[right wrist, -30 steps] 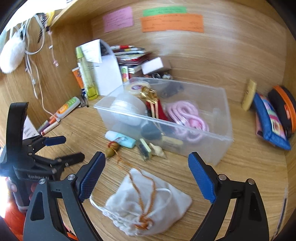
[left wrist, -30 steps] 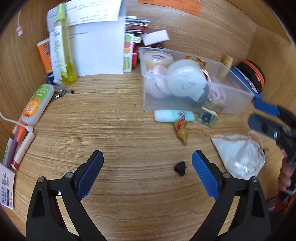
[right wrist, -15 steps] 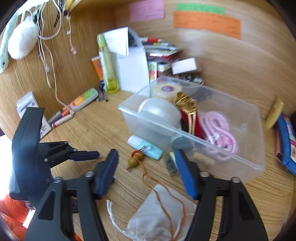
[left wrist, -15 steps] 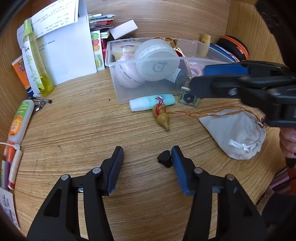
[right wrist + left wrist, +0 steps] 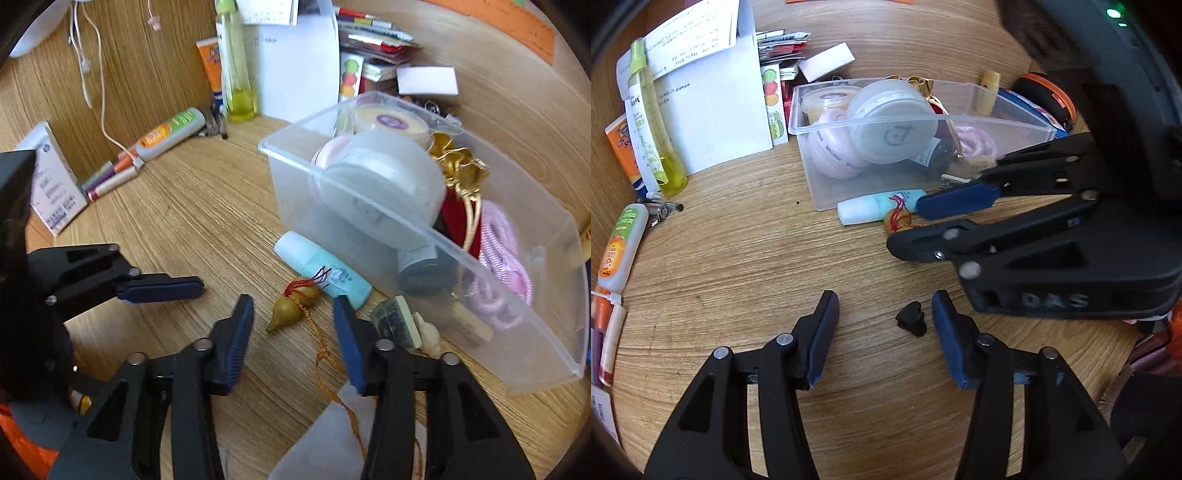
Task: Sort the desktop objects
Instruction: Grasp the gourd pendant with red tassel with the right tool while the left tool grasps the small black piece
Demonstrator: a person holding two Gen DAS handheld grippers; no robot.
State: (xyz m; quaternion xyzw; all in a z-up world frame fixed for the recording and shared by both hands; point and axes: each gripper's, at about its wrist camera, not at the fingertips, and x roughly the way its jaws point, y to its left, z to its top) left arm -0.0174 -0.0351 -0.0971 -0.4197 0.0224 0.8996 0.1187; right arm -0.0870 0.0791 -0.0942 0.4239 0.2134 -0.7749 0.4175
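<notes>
While clear bin (image 5: 461, 236) crowds it, right tool (image 5: 293, 332) straddles gourd charm (image 5: 291, 308).

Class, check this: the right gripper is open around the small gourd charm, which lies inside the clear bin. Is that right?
Not quite. The gourd charm lies on the desk outside the clear bin, beside the blue tube. The right gripper is open around it, as the right wrist view shows.

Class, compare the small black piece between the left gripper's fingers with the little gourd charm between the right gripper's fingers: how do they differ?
The black piece is dark and squat; the gourd charm is olive-gold and pear-shaped. The black piece lies alone on bare wood; the gourd charm has red threads and an orange cord and lies beside a mint tube. Both rest on the desk, ungripped, between open fingers of the left gripper and right gripper.
</notes>
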